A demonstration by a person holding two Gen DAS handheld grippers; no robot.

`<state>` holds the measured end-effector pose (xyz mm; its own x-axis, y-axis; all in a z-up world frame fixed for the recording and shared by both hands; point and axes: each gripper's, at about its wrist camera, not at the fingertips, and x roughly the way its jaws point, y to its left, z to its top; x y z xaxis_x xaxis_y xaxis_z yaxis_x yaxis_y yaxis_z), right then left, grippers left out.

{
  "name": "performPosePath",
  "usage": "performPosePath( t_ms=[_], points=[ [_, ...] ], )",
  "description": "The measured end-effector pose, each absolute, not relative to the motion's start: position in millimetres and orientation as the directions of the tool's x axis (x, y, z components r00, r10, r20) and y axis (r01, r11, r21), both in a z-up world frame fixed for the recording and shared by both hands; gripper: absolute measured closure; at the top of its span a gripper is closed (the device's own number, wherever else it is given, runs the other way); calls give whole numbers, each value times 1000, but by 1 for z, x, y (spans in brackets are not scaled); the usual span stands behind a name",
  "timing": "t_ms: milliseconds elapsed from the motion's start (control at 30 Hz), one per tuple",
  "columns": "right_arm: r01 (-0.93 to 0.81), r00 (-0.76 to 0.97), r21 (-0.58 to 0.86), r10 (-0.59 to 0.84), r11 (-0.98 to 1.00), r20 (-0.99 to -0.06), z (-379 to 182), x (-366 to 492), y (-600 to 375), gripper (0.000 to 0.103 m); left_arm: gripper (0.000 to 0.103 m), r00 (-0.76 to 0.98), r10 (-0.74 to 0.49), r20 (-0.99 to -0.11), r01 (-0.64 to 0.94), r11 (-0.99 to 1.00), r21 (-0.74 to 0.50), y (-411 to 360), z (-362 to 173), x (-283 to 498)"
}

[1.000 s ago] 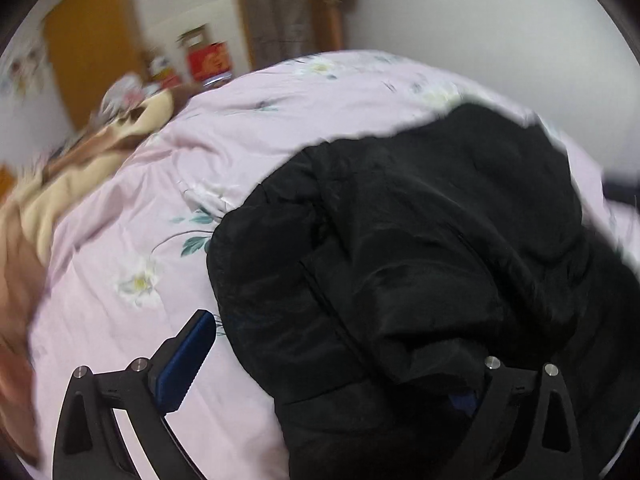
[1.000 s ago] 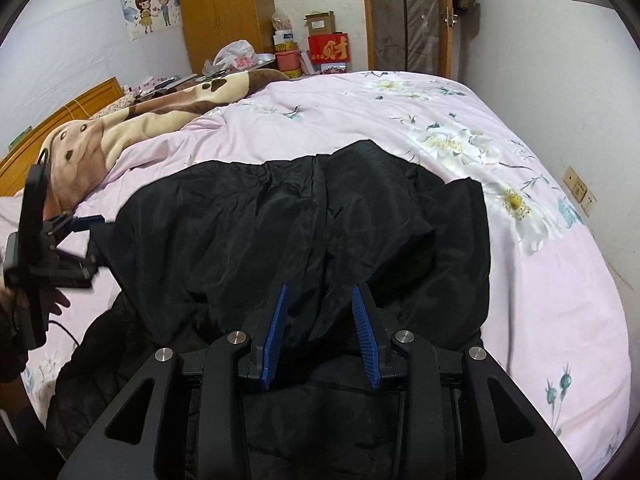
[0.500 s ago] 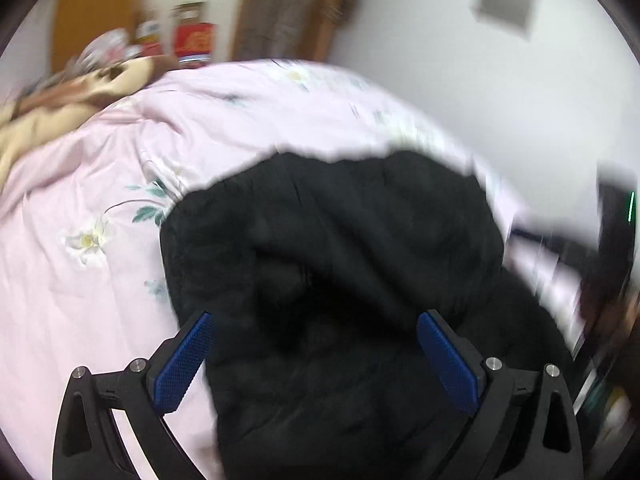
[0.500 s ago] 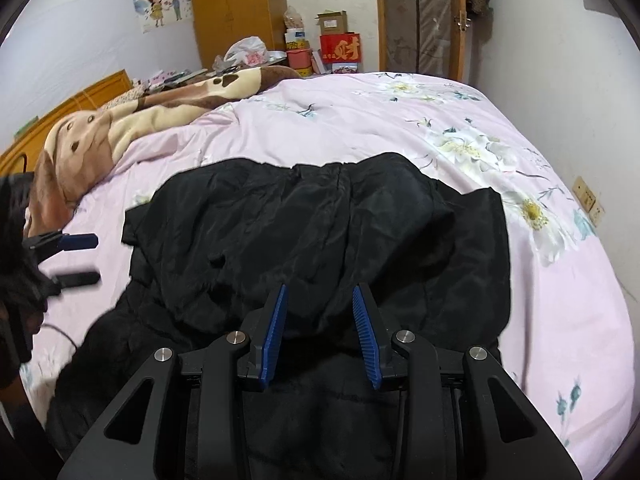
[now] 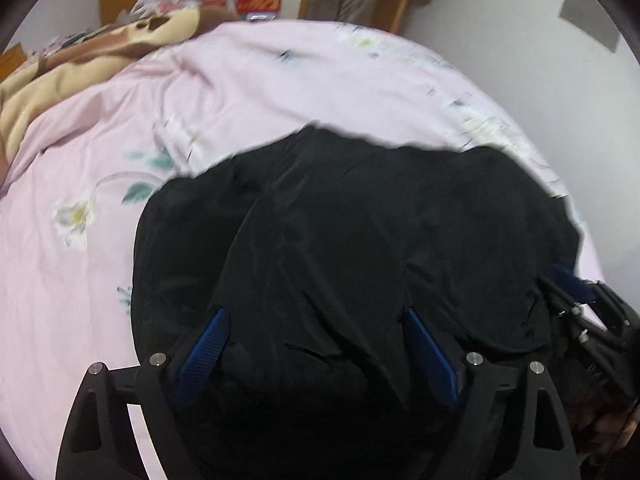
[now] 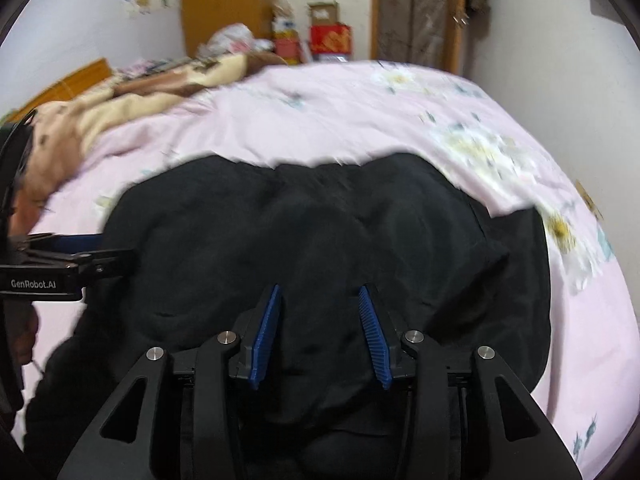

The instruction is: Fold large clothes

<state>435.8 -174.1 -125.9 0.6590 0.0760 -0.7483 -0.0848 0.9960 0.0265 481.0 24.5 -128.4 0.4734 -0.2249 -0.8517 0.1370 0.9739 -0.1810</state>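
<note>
Lying bunched on the pink floral bed (image 6: 400, 128), the black jacket (image 6: 320, 248) sits under both tools. Left hand-held gripper (image 5: 316, 344) (blue pads wide apart) has been narrowing over the cloth, unclamped; right hand-held gripper (image 6: 320, 332) has been widening, its pads off the fabric.

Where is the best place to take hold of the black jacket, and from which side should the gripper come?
Probably the far edge of the black jacket, where it ends in a free hem on the pink bedsheet. The right gripper could reach over from the near side and pinch that thin edge; the puffy middle offers no edge to pinch.
</note>
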Motion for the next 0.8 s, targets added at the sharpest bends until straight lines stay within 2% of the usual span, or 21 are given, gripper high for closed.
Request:
performPosePath(
  t_ms=[67, 133, 200, 533, 700, 767, 800],
  points=[
    [-83, 645, 50, 92, 995, -759, -138, 438, -181, 61, 10, 474, -222, -852, 126, 975, -184, 31, -142, 481],
    [-100, 641, 40, 95, 994, -762, -150, 438, -182, 61, 1, 457, -225, -861, 92, 974, -206, 38, -154, 481],
    [-108, 636, 9, 76, 994, -768, -159, 439, -180, 61, 0, 444, -253, -860, 59, 966, -253, 44, -165, 482],
    [-83, 619, 42, 85, 996, -781, -174, 442, -184, 61, 0, 490, -211, -846, 62, 976, -208, 41, -179, 471],
    [-45, 596, 43, 62, 998, -801, -153, 436, -181, 61, 2, 478, -267, -837, 3, 953, -303, 58, -153, 454],
    [-53, 662, 76, 92, 996, -744, -130, 419, -177, 59, 2, 517, -254, -818, 11, 957, -290, 61, -137, 436],
    [-80, 698, 98, 126, 992, -705, -118, 408, -173, 54, 2, 536, -249, -807, 19, 959, -284, 61, -132, 428]
  ],
)
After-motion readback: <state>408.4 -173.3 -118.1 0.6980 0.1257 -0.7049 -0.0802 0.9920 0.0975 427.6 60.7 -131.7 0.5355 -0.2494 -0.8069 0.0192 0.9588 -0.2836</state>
